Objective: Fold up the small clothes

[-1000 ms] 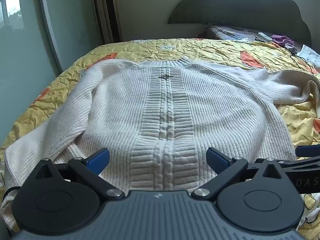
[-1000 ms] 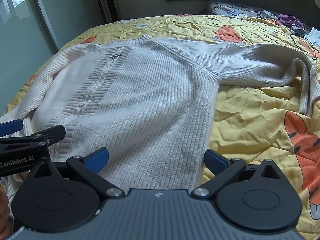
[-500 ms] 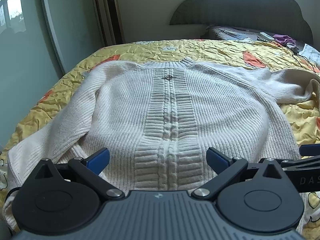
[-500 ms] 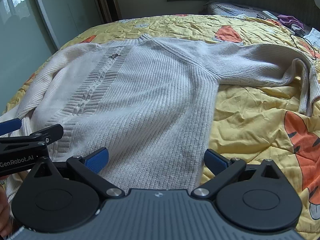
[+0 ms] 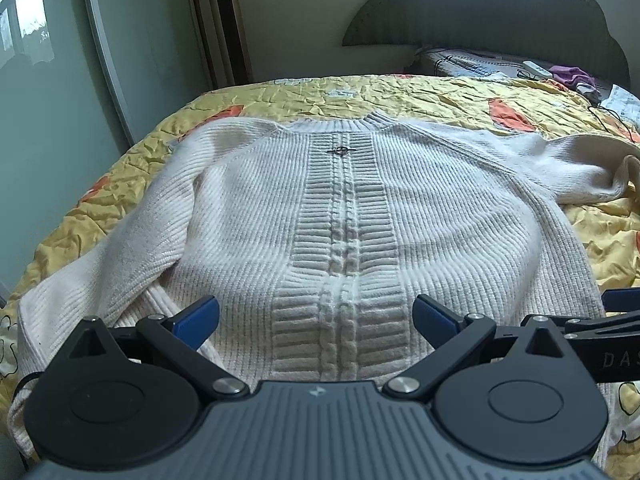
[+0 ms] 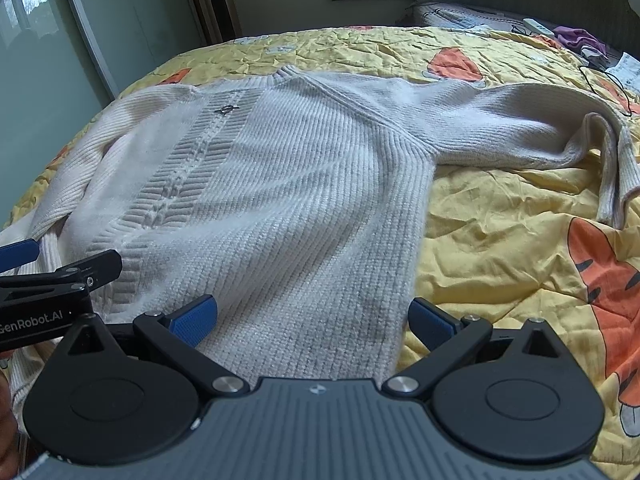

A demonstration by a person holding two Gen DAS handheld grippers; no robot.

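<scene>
Hovering over the bed, my left claw and right claw gape, released, above the sweater's hem. It lies flat on the yellow quilt; a headboard and glass door stand behind.

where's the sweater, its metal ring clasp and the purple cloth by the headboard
sweater [image 5: 440, 216]: left wrist view, ribbed front panel
metal ring clasp [image 5: 341, 151]: left wrist view, the ring itself, below the collar
purple cloth [image 6: 580, 36]: right wrist view, middle of the crumpled heap

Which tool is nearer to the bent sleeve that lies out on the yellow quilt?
Right. The right tool is over the sweater's hem on the side of that sleeve. The left tool is over the hem's middle, farther away.
</scene>
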